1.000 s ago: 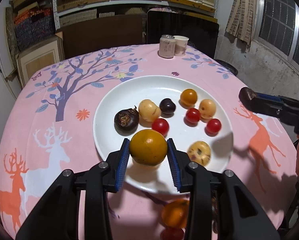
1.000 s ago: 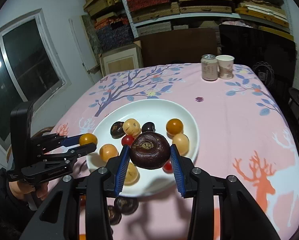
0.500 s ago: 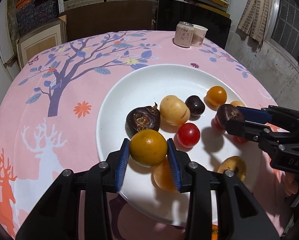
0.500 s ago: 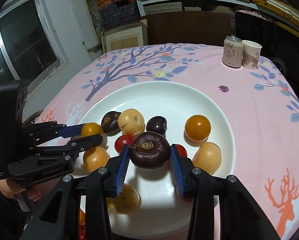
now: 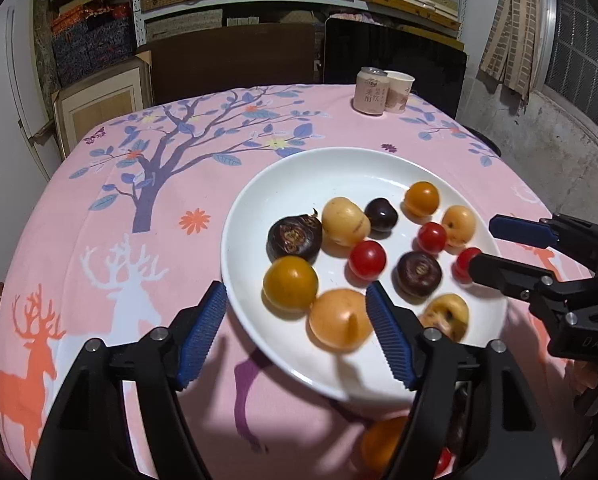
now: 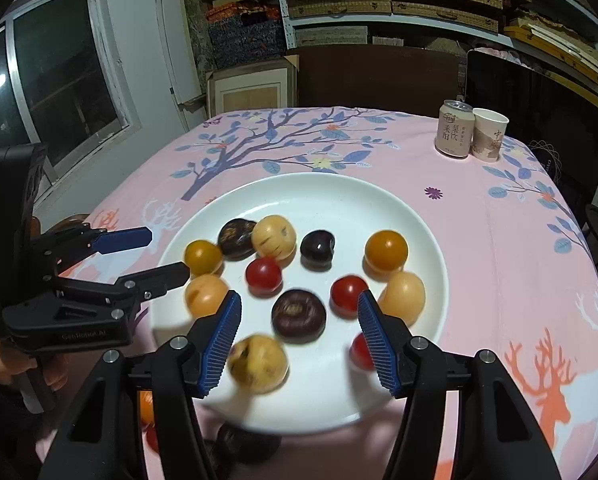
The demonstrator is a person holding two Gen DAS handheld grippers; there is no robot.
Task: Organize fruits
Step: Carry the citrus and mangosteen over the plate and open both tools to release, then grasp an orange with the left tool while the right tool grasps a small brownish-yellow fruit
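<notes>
A white plate [image 5: 299,184] [image 6: 339,192] holds several small fruits. My left gripper [image 5: 297,332] is open and empty over the plate's near left rim. An orange fruit [image 5: 290,283] lies on the plate just ahead of it, also seen in the right wrist view [image 6: 203,257]. My right gripper [image 6: 299,340] is open and empty. A dark brown fruit [image 6: 298,315] lies on the plate between its fingers; it shows in the left wrist view [image 5: 419,275]. Each gripper shows in the other's view, left [image 6: 147,256] and right [image 5: 483,248].
A drink can [image 5: 371,90] and a paper cup [image 5: 398,86] stand at the table's far edge. More loose fruits, orange [image 5: 383,442] and dark [image 6: 243,444], lie on the pink tablecloth in front of the plate, partly hidden by the grippers. Chairs stand behind the table.
Both grippers opened. The left let the orange fruit down on the plate; the right let the dark brown fruit down on it. Both have drawn back a little.
</notes>
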